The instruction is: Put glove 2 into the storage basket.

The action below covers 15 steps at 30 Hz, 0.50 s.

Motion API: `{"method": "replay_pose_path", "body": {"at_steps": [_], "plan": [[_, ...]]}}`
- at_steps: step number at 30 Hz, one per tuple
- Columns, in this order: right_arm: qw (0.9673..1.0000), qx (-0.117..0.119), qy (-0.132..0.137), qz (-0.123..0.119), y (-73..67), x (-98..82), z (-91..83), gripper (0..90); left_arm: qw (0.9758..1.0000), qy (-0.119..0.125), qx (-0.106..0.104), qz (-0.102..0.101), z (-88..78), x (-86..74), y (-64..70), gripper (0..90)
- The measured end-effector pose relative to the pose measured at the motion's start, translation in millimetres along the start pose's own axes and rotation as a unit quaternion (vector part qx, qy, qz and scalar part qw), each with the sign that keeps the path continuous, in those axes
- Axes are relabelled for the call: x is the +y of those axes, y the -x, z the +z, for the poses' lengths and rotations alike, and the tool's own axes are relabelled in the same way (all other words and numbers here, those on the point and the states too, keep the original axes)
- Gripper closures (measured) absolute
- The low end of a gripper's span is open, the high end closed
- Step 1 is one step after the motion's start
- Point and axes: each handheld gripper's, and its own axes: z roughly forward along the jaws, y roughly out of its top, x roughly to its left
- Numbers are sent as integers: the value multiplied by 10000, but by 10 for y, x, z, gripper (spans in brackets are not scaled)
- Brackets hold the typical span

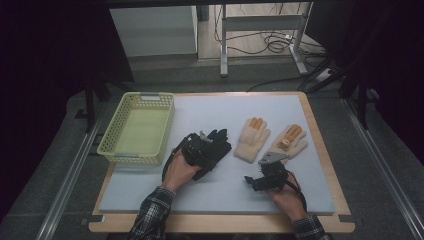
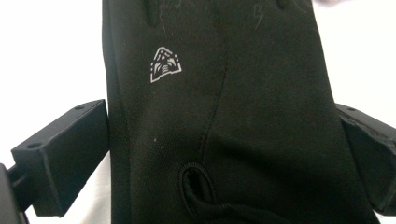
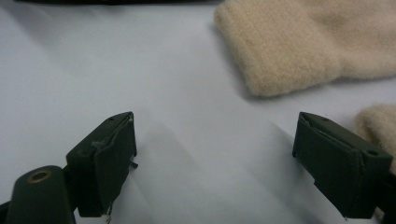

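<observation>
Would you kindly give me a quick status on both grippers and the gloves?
Left gripper open, jaws straddling black glove. Right gripper open, empty, just short of the cream gloves. Yellow basket left of the glove, nothing blocking.

In the left gripper view the black glove (image 2: 224, 116) runs off the top and bottom edges, so its fingers and cuff are cut off; whether the jaws press it cannot be told. In the high view the left gripper (image 1: 202, 147) covers part of that glove. In the right gripper view the cream glove (image 3: 299, 46) is cut at 1 o'clock, and a second one (image 3: 378, 122) at 3 o'clock.
</observation>
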Motion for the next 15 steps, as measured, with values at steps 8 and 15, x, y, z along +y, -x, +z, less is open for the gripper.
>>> {"method": "replay_pose_path", "body": {"at_steps": [8, 15], "plan": [[10000, 1, -4, -4, 1, 0, 0, 132, 9999, -98, -34, 17, -11, -11, 55, 54], [10000, 0, -4, -6, 0, -1, 1, 132, 9999, -92, -12, -63, -115, 3, 121, 477]]}}
